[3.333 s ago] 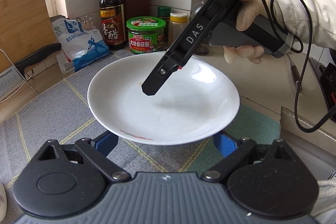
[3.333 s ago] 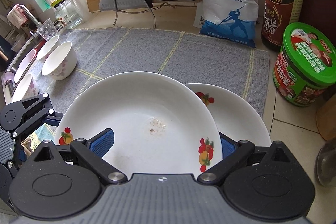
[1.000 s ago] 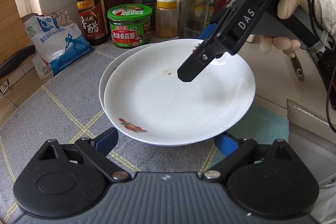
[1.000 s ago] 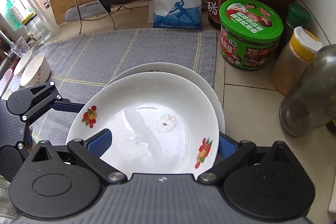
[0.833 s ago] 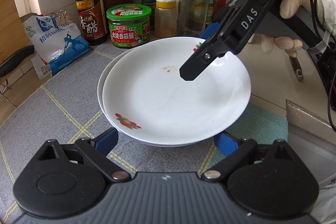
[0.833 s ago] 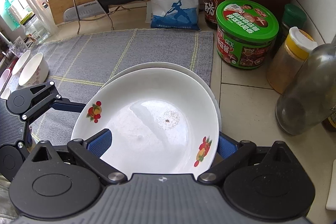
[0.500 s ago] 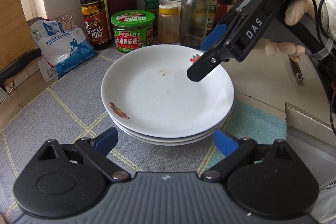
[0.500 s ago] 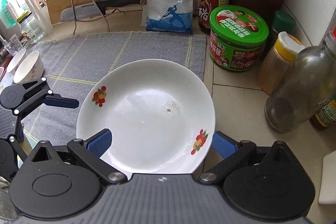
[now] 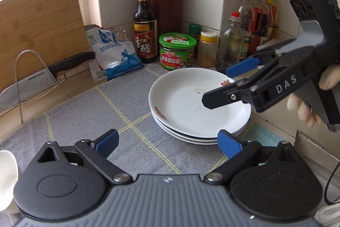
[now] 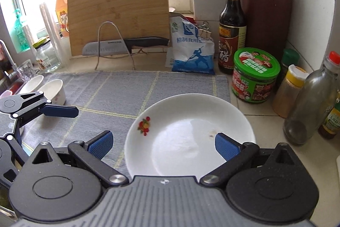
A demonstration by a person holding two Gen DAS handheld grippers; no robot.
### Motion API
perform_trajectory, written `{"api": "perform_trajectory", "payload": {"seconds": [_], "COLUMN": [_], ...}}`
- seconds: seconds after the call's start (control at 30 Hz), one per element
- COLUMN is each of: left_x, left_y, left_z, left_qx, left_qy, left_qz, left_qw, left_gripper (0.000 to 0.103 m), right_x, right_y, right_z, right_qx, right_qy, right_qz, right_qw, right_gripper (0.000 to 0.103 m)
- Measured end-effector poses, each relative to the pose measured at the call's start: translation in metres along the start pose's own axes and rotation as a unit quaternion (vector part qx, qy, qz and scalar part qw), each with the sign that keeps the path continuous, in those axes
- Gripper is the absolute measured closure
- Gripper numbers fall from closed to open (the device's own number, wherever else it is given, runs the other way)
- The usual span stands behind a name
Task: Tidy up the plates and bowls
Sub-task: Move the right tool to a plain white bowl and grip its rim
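Plates, left wrist view: the stack of plates [image 9: 199, 112] sits on the grey mat [image 9: 102, 112] at its right end, three rims showing, the top one bare but for a small brown speck and fruit prints.
My left gripper [image 9: 167, 140]: my jaws are opening, wide apart, with nothing between them; the stack lies just ahead of the right pad.
My right gripper [image 9: 223, 86]: it hangs over the stack's far right side, jaws apart, holding nothing.
Bowl edge: a white bowl [image 9: 6, 180] shows at the far left border.
Plates, right wrist view: the stack of plates [image 10: 191, 133] lies below and between my right gripper [image 10: 163, 145] pads, which stand apart and clear of the rim.
Bowls: small white bowls [image 10: 53, 92] stand at the mat's left end, near the left gripper [image 10: 59, 111].
Handling, my judgement: glazed ceramic, stiff, slick, heavy as a stack, and it chips easily.
Hold, my judgement: I take a bowl by pinching its rim wall, one pad inside and one outside, and lift it level.
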State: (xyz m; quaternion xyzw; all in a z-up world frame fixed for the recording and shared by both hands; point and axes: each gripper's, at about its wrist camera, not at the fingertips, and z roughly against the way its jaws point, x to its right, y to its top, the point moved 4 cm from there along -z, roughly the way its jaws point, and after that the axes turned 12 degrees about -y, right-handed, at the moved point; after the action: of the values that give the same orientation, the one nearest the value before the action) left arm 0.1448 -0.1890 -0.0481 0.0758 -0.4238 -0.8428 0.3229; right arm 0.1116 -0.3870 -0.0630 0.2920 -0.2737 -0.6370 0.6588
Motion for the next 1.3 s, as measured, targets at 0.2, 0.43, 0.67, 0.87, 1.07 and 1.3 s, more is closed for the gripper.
{"api": "perform_trajectory", "payload": {"seconds": [0.2, 0.43, 0.67, 0.87, 1.07, 1.3], "left_x": [-0.010, -0.028, -0.057, -0.087, -0.117, -0.140], "left_y": [-0.015, -0.047, -0.086, -0.117, -0.151, -0.187], "left_z": [0.029, 0.076, 0.127, 0.179, 0.219, 0.232], "left_qx": [0.001, 0.007, 0.013, 0.018, 0.012, -0.006], "left_qy": [0.061, 0.119, 0.154, 0.187, 0.211, 0.211], "left_qz": [0.032, 0.058, 0.081, 0.082, 0.096, 0.108], "left_qw": [0.9976, 0.9911, 0.9847, 0.9788, 0.9727, 0.9715], "left_gripper": [0.004, 0.004, 0.004, 0.004, 0.004, 0.004], "right_x": [-0.039, -0.095, -0.158, -0.227, -0.287, -0.340], "right_y": [-0.002, 0.006, -0.003, -0.004, 0.003, 0.008], "right_z": [-0.008, -0.004, -0.003, 0.001, -0.001, -0.007], "right_qx": [-0.016, 0.015, 0.014, 0.004, 0.004, 0.004], "right_qy": [0.051, 0.022, -0.015, 0.020, 0.049, 0.089], "right_qz": [0.027, 0.111, 0.181, 0.185, 0.198, 0.212], "right_qw": [0.998, 0.993, 0.983, 0.983, 0.979, 0.973], "right_gripper": [0.000, 0.000, 0.000, 0.000, 0.000, 0.000]}}
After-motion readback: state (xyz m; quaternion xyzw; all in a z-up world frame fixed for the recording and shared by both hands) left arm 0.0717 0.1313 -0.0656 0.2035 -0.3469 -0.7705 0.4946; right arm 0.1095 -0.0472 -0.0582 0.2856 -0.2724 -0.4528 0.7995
